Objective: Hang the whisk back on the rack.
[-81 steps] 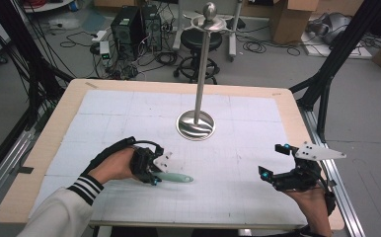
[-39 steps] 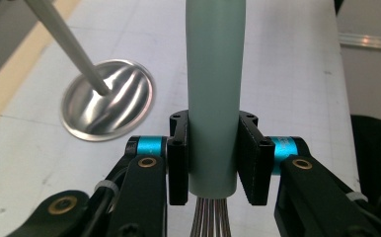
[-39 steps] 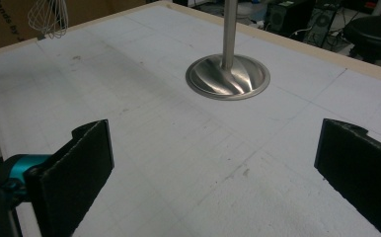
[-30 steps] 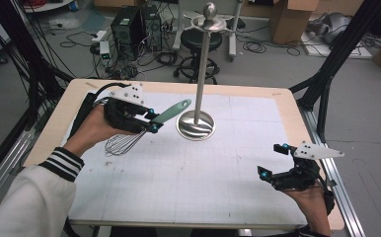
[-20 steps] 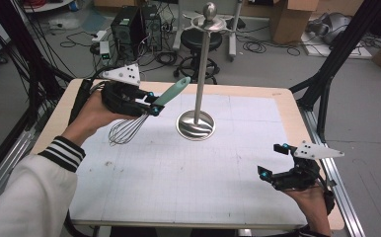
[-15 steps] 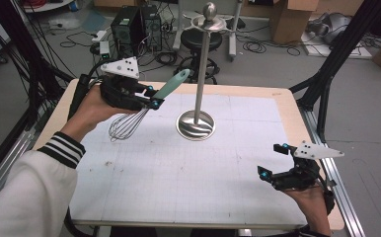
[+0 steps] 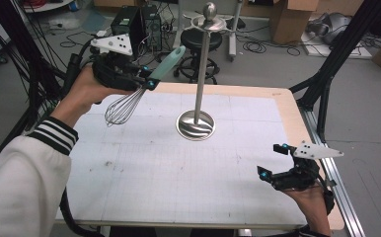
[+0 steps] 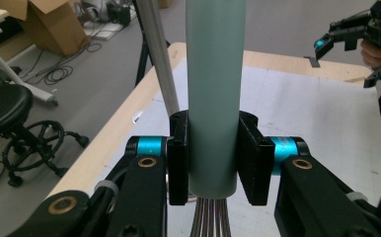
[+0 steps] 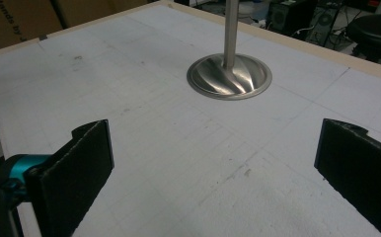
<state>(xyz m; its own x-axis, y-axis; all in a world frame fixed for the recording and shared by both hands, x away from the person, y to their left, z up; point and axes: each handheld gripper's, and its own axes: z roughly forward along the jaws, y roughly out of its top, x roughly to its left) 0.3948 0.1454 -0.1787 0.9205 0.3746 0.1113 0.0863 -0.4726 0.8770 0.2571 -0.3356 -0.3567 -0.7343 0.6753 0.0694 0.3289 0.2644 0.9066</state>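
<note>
Right gripper view: partly legible print on cardboard box [image 9: 16,19]

Grey floor [image 7: 277,69] all around, cables [image 7: 257,47] snaking across it. A black stool [image 7: 198,44] sits beyond the counter [image 7: 287,106], a computer tower [image 7: 129,19] to its left. Cardboard boxes [image 7: 287,19] at the back right, black frame struts [image 7: 341,54] angling down.

In the left gripper view, the whisk [image 8: 213,89] has its green handle cut off by the top edge, and its wires run off the bottom. In the right gripper view, the metal stand [image 9: 229,74] loses its pole at the top edge, and the right gripper [image 9: 213,163] has one pad cut off at the right edge.
</note>
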